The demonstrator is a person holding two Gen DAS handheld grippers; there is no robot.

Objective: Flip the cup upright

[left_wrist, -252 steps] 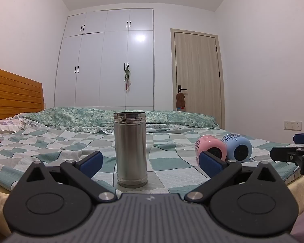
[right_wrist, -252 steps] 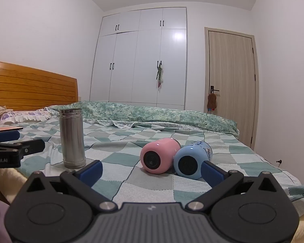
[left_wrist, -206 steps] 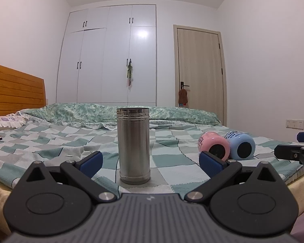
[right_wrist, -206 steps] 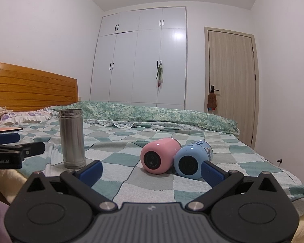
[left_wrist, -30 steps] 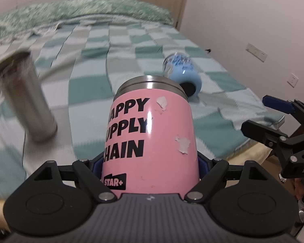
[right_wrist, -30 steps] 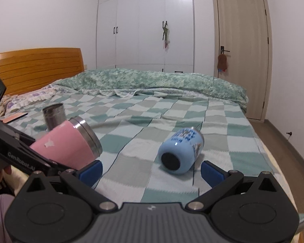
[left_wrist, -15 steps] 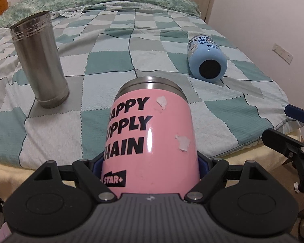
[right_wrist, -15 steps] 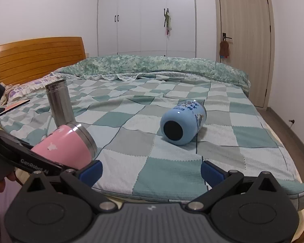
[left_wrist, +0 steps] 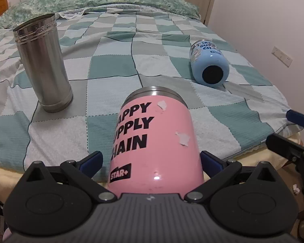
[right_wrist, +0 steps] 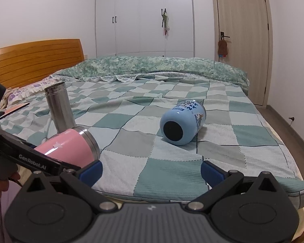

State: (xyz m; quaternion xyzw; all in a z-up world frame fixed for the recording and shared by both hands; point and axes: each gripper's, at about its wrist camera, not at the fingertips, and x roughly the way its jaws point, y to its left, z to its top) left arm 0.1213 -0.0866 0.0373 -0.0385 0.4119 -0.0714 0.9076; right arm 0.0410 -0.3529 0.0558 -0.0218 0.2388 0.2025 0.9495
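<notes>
My left gripper (left_wrist: 151,160) is shut on a pink cup (left_wrist: 155,141) with black lettering, held tilted above the near edge of the bed, steel rim pointing away. The pink cup also shows in the right wrist view (right_wrist: 71,147), at lower left. A blue cup (left_wrist: 209,64) lies on its side on the checked quilt, dark base toward me; it shows in the right wrist view (right_wrist: 182,122) too. My right gripper (right_wrist: 151,170) is open and empty, short of the blue cup, near the bed edge.
A steel flask (left_wrist: 43,62) stands upright on the quilt (left_wrist: 111,64) at left, also in the right wrist view (right_wrist: 59,107). A wooden headboard (right_wrist: 36,60), wardrobe (right_wrist: 143,16) and door (right_wrist: 243,40) lie beyond. A flat object (right_wrist: 12,109) lies by the pillow.
My left gripper with the pink cup has moved closer to the bed. My right gripper has edged nearer the blue cup. Several seconds ago the pink cup lay beside the blue one.
</notes>
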